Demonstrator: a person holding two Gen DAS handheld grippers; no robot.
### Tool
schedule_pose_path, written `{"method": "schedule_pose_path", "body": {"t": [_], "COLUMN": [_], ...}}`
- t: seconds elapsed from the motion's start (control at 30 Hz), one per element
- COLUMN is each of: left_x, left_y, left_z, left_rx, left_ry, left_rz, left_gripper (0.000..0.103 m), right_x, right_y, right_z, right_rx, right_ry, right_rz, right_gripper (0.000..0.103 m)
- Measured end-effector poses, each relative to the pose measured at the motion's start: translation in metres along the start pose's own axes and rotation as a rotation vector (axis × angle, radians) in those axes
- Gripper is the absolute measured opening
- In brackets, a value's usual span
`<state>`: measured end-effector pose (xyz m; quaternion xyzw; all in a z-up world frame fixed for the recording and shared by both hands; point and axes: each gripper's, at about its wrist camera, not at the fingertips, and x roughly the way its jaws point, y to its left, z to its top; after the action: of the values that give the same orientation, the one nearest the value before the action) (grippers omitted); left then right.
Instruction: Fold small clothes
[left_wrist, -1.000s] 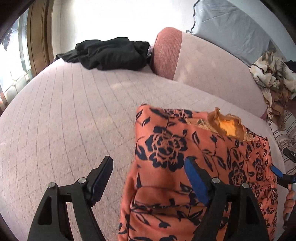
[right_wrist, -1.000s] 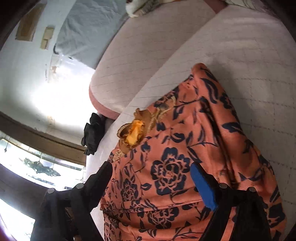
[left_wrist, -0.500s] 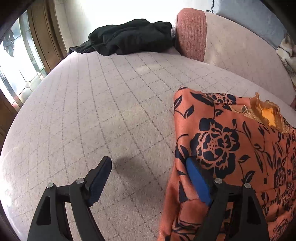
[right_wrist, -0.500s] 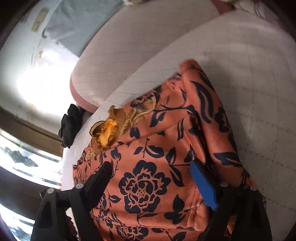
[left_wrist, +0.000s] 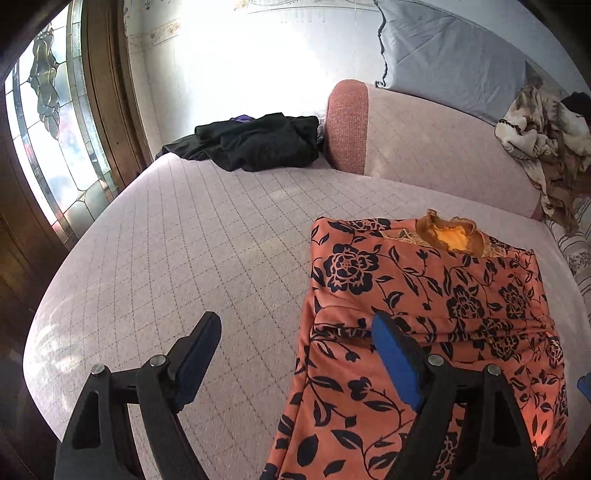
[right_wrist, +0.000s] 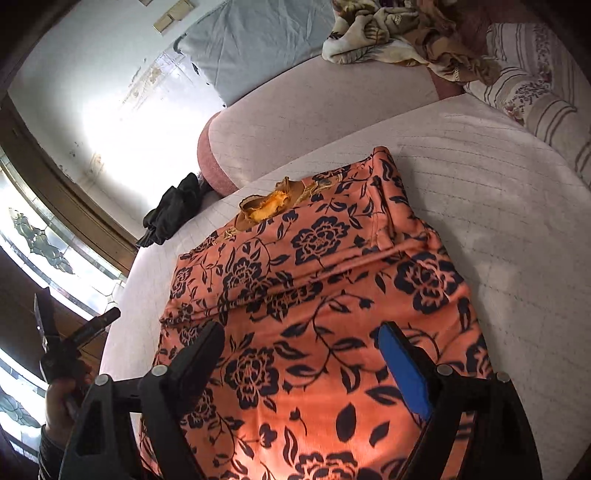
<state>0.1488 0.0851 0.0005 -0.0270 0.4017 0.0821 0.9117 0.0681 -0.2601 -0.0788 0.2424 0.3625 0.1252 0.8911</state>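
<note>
Pulled back and up since a second ago, both claws, so way more of the bed shows now. Left gripper (left_wrist: 291, 345) spread wide, pinching nothing, one finger over bare quilt, the other over the dress edge. Right gripper (right_wrist: 301, 356) spread too, hovering above the fabric, empty. Orange dress (left_wrist: 424, 306) with dark blue roses, soft and folded into a rough rectangle, flat on the pinkish quilted bed (left_wrist: 192, 236). Frilly yellow collar (left_wrist: 452, 234) at the far end. Crumpled black clothes (left_wrist: 258, 142) well apart by the bolster (left_wrist: 424, 147). Beige floral blanket (right_wrist: 399, 33) heaped at the far side, grey pillow (left_wrist: 447, 55) behind.
</note>
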Motion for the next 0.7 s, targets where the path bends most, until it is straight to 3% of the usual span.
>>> {"method": "schedule_pose_path", "body": {"t": [0.27, 0.37, 0.5, 0.6, 0.7], "left_x": [-0.056, -0.068, -0.053, -0.029, -0.021], "left_y": [-0.004, 0.004, 0.032, 0.06, 0.077], "left_z": [-0.031, -0.054, -0.102, -0.141, -0.164], "left_rx": [0.016, 0.019, 0.029, -0.037, -0.107], "left_ry": [-0.057, -0.051, 0.041, 0.163, 0.22], "left_rz": [-0.017, -0.049, -0.047, -0.064, -0.097], "left_gripper": [0.084, 0.089, 0.091, 0.091, 0.091], "right_x": [-0.05, -0.059, -0.067, -0.078, -0.081], "right_y": [0.005, 0.009, -0.007, -0.045, -0.09], "right_z": [-0.065, -0.079, -0.082, -0.08, -0.081], "right_rx": [-0.047, -0.081, -0.078, -0.005, 0.087], "right_ry": [-0.04, -0.037, 0.012, 0.035, 0.091], "right_rz": [-0.071, -0.101, -0.126, -0.166, -0.182], "right_gripper": [0.088, 0.088, 0.088, 0.088, 0.088]}}
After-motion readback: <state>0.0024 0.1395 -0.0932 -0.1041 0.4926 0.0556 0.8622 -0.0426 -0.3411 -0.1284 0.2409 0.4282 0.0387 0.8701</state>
